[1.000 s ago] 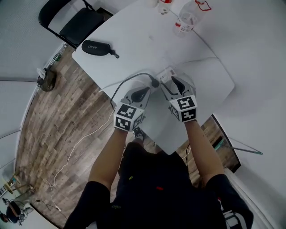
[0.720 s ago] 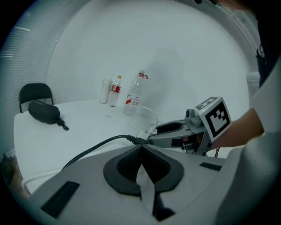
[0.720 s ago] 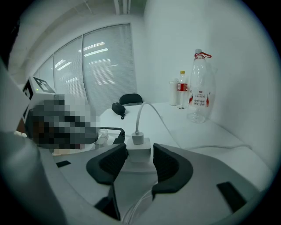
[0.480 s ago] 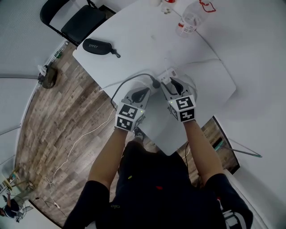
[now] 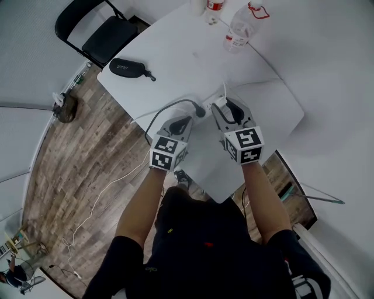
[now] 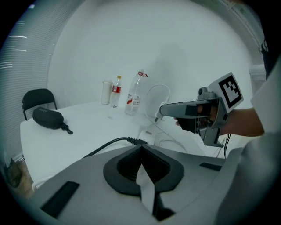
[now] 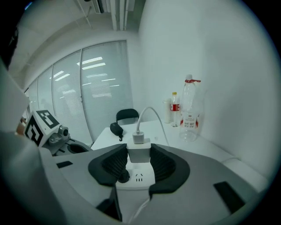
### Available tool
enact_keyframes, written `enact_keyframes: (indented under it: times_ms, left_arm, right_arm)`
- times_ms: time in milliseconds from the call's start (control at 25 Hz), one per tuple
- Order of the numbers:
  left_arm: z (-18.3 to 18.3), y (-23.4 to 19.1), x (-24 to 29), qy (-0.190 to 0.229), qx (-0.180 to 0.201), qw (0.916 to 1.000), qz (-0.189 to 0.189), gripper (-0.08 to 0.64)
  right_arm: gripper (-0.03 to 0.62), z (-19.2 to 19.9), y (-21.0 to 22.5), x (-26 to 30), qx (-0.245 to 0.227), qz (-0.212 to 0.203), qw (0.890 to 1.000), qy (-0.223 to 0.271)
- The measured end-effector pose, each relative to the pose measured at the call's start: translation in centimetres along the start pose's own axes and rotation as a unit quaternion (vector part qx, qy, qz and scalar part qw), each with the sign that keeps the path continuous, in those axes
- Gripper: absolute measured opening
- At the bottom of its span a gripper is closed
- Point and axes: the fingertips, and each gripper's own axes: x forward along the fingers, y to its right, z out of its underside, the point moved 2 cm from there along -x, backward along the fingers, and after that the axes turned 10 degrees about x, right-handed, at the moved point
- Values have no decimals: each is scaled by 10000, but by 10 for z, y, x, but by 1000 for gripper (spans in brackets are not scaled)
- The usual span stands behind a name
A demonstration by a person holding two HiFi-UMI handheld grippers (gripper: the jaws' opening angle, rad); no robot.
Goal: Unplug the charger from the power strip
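My right gripper is shut on the white charger, its pads pressing both sides. The charger's white cable arcs up from its top. Underneath lies the white power strip on the table, with its sockets showing. In the left gripper view the charger hangs at the right gripper's tip, above the strip and clear of it. My left gripper is shut, its tips meeting where the black cord enters the strip. I cannot tell whether it grips anything. In the head view both grippers, left and right, flank the strip.
Two bottles and a white cup stand at the far side of the white table. A black case lies at its left. A black chair stands beyond the left corner. A thin white cable trails over the wooden floor.
My right gripper has closed on the charger and risen with it, away from the strip. The left gripper has stayed put.
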Motion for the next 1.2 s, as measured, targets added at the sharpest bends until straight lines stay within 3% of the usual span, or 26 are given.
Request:
enact_keyframes:
  times_ms: [360, 640, 880, 1200]
  left_arm:
    - [-83, 28, -73, 853, 340, 9947, -464, 20]
    - [-135, 62, -138, 1395, 423, 9867, -718, 20]
    - [-154, 82, -192, 1857, 647, 9748, -1056, 20]
    - [-158, 91, -238, 2264, 625, 9626, -1350, 20]
  right_arm:
    - [172, -61, -1, -104, 60, 212, 9961, 850]
    - [172, -96, -6, -171, 185, 118, 9895, 1425]
    - [172, -118, -17, -209, 423, -186, 9841, 1713]
    - [172, -129, -43, -259, 249, -315, 9786, 2016]
